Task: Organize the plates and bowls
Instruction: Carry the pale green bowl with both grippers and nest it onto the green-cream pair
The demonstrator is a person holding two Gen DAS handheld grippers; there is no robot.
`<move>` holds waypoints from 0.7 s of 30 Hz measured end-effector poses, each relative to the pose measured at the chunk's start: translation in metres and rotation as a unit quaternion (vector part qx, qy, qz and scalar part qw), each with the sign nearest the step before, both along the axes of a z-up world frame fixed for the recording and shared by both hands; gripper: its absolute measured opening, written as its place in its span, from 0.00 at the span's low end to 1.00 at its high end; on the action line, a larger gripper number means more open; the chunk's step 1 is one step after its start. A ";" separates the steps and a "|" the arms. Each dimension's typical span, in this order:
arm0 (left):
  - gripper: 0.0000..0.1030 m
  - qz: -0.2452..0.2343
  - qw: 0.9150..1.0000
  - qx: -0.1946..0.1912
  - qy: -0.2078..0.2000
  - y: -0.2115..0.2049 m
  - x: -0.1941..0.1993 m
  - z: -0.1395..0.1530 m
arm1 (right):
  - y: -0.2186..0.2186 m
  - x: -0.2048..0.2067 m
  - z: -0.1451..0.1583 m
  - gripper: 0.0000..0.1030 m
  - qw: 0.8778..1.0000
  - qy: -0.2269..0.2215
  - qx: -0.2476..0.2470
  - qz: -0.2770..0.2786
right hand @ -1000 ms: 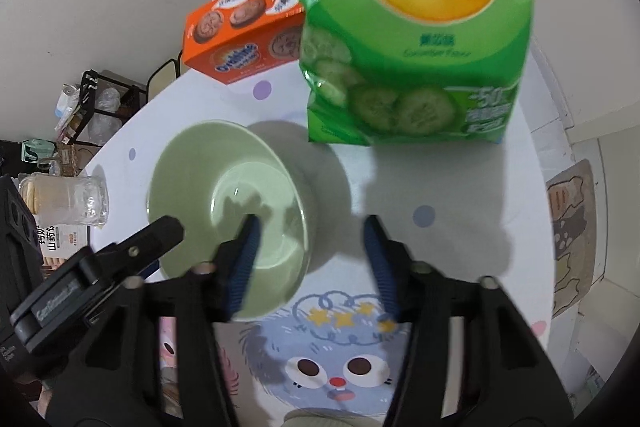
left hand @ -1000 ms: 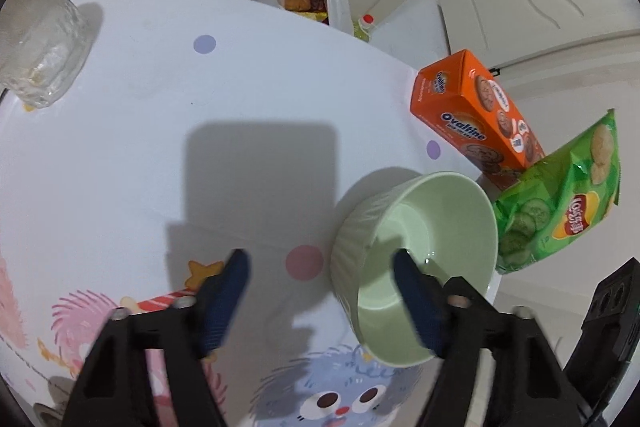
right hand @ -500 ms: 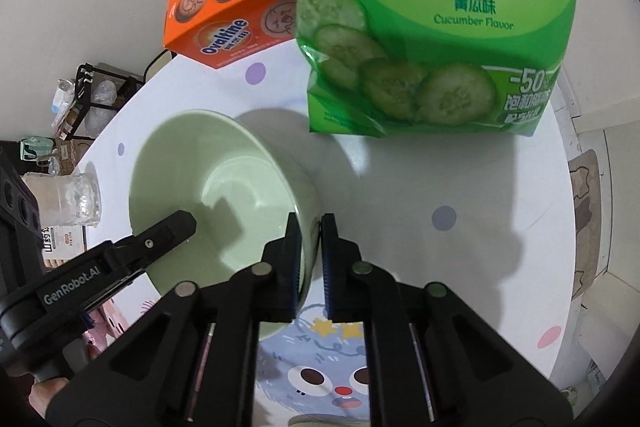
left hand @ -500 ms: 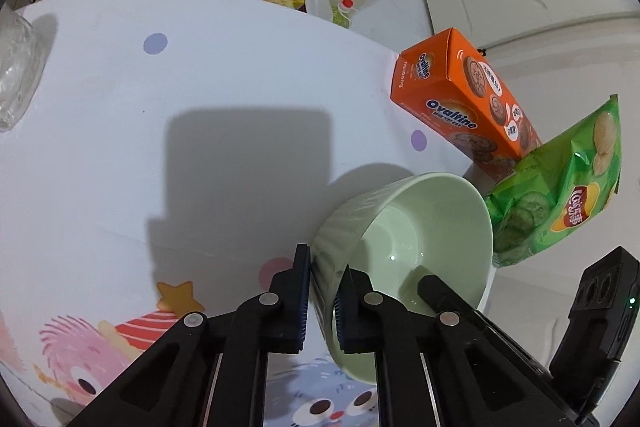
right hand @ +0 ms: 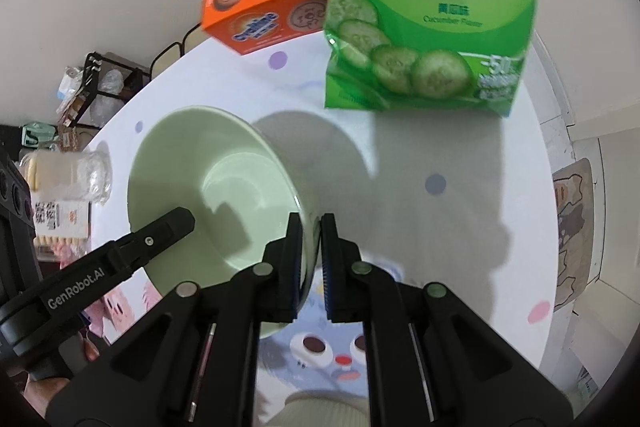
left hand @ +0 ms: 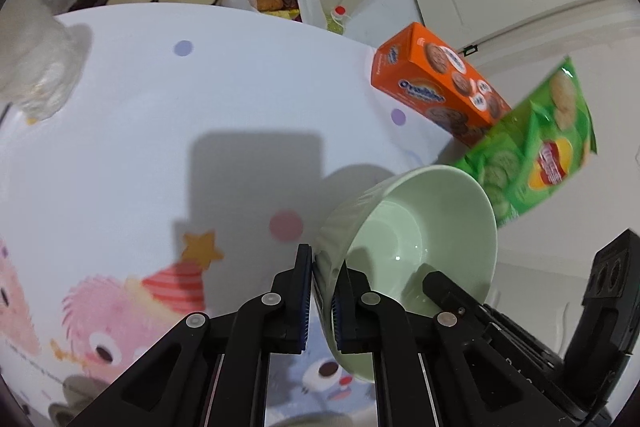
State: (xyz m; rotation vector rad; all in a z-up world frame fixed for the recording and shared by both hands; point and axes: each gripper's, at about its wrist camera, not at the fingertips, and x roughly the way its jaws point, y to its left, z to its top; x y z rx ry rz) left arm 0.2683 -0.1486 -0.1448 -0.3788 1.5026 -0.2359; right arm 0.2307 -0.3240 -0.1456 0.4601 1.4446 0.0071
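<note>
A pale green ribbed bowl [left hand: 420, 227] hangs slightly above the white cartoon-print table [left hand: 200, 99], tilted. My left gripper [left hand: 322, 291] is shut on the bowl's near rim, one pad outside and one inside. In the right wrist view the same bowl [right hand: 208, 187] is pinched at its opposite rim by my right gripper [right hand: 309, 251], also shut on it. The left gripper's finger [right hand: 160, 231] shows inside the bowl at the left. The bowl is empty. Another pale ribbed rim [right hand: 320, 407] peeks in at the bottom edge.
An orange biscuit box [left hand: 436, 87] and a green crisps bag [left hand: 532, 155] stand just beyond the bowl at the table's far edge. A clear packet of biscuits [right hand: 64, 171] sits at the table's other side. Chairs and bags lie past the table.
Both grippers went from open around the bowl's rim to shut on it. The bowl has since lifted a little off the table and tilted.
</note>
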 end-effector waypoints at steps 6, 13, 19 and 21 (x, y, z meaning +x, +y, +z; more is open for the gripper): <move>0.06 0.003 1.000 -0.004 -0.005 0.010 -0.047 0.019 | 0.008 -0.031 0.024 0.10 1.000 -0.010 -0.003 0.020; 0.06 0.003 1.000 0.005 -0.007 0.011 -0.110 0.036 | 0.018 -0.084 0.046 0.11 0.998 -0.021 -0.015 0.049; 0.06 0.000 1.000 0.015 -0.021 0.008 -0.153 0.062 | 0.020 -0.129 0.066 0.11 0.998 -0.030 -0.012 0.060; 0.06 -0.003 1.000 0.015 -0.025 0.009 -0.164 0.070 | 0.019 -0.142 0.075 0.11 0.997 -0.038 -0.012 0.065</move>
